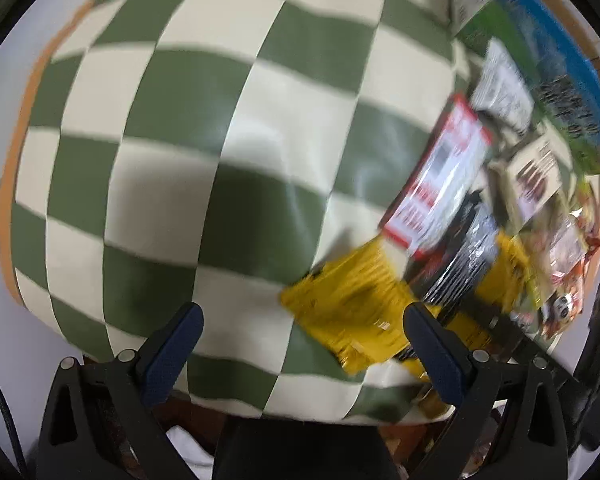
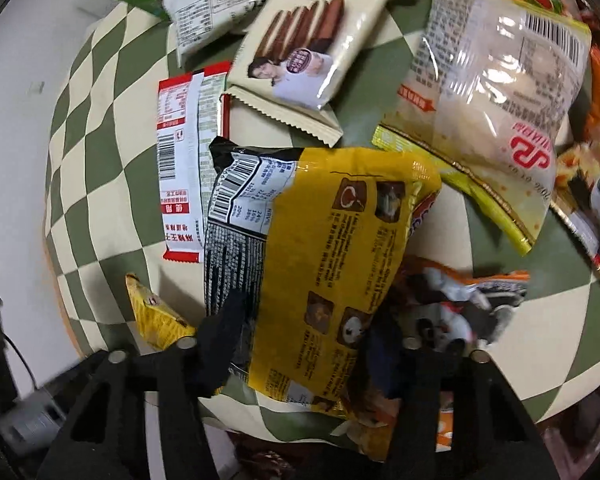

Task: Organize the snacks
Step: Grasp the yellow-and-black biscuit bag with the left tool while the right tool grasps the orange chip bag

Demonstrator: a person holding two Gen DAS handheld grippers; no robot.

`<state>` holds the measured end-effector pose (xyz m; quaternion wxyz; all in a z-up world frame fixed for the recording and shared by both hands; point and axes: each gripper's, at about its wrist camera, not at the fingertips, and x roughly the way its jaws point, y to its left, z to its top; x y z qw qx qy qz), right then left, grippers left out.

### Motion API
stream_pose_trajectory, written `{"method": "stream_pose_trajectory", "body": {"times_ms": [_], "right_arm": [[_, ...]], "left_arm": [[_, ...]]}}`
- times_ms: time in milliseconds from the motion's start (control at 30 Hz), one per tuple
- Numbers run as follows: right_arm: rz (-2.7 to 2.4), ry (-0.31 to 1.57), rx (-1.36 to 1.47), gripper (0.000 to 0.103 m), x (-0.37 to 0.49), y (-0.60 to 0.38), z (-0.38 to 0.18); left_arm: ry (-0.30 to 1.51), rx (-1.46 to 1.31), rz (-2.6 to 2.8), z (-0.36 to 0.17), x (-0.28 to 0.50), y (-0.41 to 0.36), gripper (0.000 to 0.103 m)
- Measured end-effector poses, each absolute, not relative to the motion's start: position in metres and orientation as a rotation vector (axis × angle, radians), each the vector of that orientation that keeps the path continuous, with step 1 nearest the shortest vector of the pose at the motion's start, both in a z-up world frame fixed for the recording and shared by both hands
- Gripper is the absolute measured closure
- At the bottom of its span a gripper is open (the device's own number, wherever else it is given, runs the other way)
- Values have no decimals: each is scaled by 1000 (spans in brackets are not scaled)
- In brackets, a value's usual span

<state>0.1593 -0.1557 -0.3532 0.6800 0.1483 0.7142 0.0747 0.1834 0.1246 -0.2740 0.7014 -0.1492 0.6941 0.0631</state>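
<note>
With the right gripper (image 2: 304,344) closed on the near end of the yellow-and-black foil snack bag (image 2: 320,248) lying on the green-and-cream checked tablecloth (image 2: 100,128), it should be lifted slowly, while the left gripper (image 1: 304,344) hangs open and empty.

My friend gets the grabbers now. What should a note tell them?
Left hand-held gripper: open, empty, over the checkered tablecloth.
Right hand-held gripper: jaws either side of the big yellow snack bag; grip on it looks likely, not certain.
Snacks: red-and-white packet, wafer pack and clear-fronted bag lie jumbled and overlapping.
Done: nothing looks sorted.
Left: sort the whole pile.
</note>
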Motion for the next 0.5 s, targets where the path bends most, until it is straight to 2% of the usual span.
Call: {"method": "stream_pose_trajectory", "body": {"times_ms": [33,300,400,433,467,500], "right_arm": [[174,1603,321,55,159,-157,-350],[184,1580,246,56,158,-177,-333],[240,1609,394,46,160,-211,-323],[236,1595,409,35,158,-223,-315],[220,1570,402,29,155,-235,-306],[194,1545,391,29,152,-246,-298]], "left_arm": [[1539,-318,130,-272,187,121,1],[1527,-134,5,-267,215,58,1],[1547,-111,-98,-272,222,16,1],[1553,-93,-124,-278,224,7,1],[1562,-70,-155,-281,229,-6,1],[1569,-48,-186,-284,232,-21,1]]}}
